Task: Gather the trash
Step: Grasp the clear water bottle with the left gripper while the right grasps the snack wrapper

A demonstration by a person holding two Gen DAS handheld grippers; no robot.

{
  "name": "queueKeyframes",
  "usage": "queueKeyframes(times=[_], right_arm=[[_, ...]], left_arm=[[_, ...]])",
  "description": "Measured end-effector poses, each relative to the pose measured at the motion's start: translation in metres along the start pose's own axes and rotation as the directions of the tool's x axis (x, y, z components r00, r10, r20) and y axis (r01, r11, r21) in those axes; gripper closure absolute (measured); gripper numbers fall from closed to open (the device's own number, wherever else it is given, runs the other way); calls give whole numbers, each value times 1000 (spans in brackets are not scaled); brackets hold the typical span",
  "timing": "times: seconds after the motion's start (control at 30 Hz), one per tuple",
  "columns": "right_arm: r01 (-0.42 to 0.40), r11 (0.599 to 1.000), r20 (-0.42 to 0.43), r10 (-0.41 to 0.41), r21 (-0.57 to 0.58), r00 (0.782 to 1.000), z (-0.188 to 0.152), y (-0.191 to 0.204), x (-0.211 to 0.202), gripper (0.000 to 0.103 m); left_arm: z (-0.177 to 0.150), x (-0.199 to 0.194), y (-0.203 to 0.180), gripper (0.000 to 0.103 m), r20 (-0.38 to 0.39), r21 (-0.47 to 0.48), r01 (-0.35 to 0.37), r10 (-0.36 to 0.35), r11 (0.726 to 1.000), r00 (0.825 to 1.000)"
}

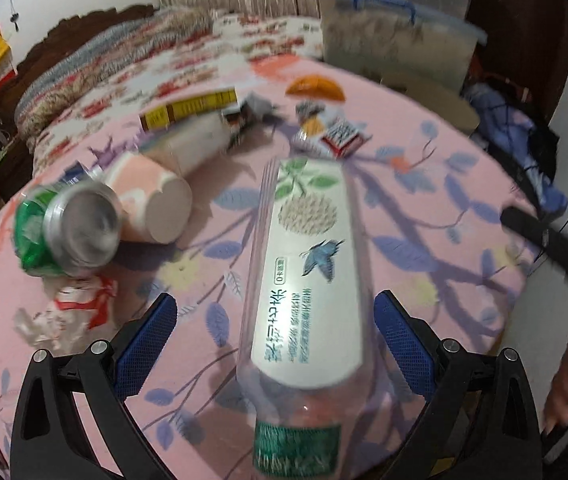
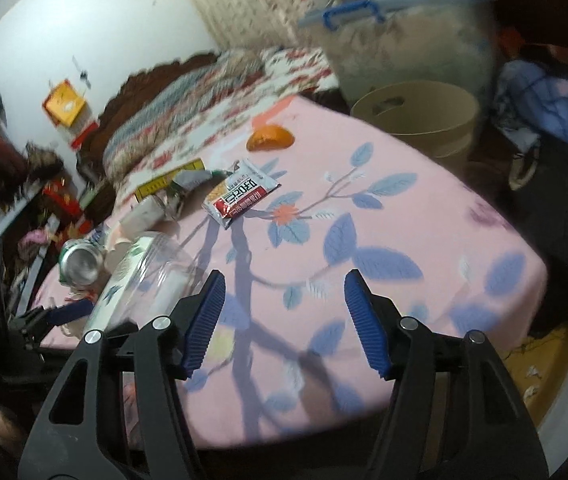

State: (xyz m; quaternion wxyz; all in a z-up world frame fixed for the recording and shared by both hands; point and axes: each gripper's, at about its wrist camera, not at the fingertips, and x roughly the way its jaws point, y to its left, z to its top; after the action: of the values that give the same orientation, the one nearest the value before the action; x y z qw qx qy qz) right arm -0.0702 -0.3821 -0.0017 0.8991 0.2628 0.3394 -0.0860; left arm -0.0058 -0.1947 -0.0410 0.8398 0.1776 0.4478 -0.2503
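Observation:
A clear plastic bottle (image 1: 304, 272) with a white label and green cap lies on the pink floral cloth (image 1: 424, 240). It runs lengthwise between the fingers of my left gripper (image 1: 275, 298), which is open, with a gap showing on both sides. The right wrist view shows the same bottle (image 2: 143, 280) at lower left. My right gripper (image 2: 284, 276) hangs open over bare cloth with nothing between its pads. Left of the bottle lie a green can (image 1: 67, 232), a pink paper cup (image 1: 151, 196) and a crumpled red-and-white wrapper (image 1: 67, 312).
Further back lie a yellow box (image 1: 187, 110), a snack packet (image 2: 239, 196) and an orange peel (image 2: 269, 138). A beige bin (image 2: 416, 116) stands beyond the cloth's far edge, under a clear storage box (image 2: 404, 40) with a blue handle. A quilted bed lies behind.

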Motion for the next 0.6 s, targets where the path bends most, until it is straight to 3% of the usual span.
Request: queueKeyframes(times=[0.03,0.13,0.2,0.3,0.37,0.43,0.5,0.53,0.57,0.6], right_arm=[[-7,1000,-23,7,-10,1000,9,0,10,38],[-71,996,-119,65,-53,991,40,6,51,30],[-112,991,-187,97,-71,978,63,10,84,23],[-66,988,-237,31,-140,971,93,21,130,22],[-77,977,-275,19,-201,961,102,35,154,20],[-103,956,-307,14,-276,952,108,49,174,12],[-122,910,-322,-13,-397,947,108,67,190,10],[-126,880,-320,-32,-459,947,105,75,195,10],[-125,854,-310,-44,-504,950,101,80,195,22],[-127,829,-297,-49,-545,954,97,83,192,42]], left_arm=[[0,5,1,14,-14,-3,9,-9,1000,1000],[1,11,5,42,-35,-6,83,-83,997,996],[3,8,6,43,-17,11,51,-50,999,999],[8,7,21,43,-1,-36,67,-67,997,998],[12,5,28,43,6,-65,88,-88,994,996],[17,1,32,43,16,-72,109,-108,991,994],[22,-2,34,43,23,-65,122,-121,990,992],[24,-5,34,43,27,-62,127,-126,990,992],[26,-7,35,42,30,-60,128,-127,990,991],[29,-8,36,42,33,-61,126,-124,990,992]])
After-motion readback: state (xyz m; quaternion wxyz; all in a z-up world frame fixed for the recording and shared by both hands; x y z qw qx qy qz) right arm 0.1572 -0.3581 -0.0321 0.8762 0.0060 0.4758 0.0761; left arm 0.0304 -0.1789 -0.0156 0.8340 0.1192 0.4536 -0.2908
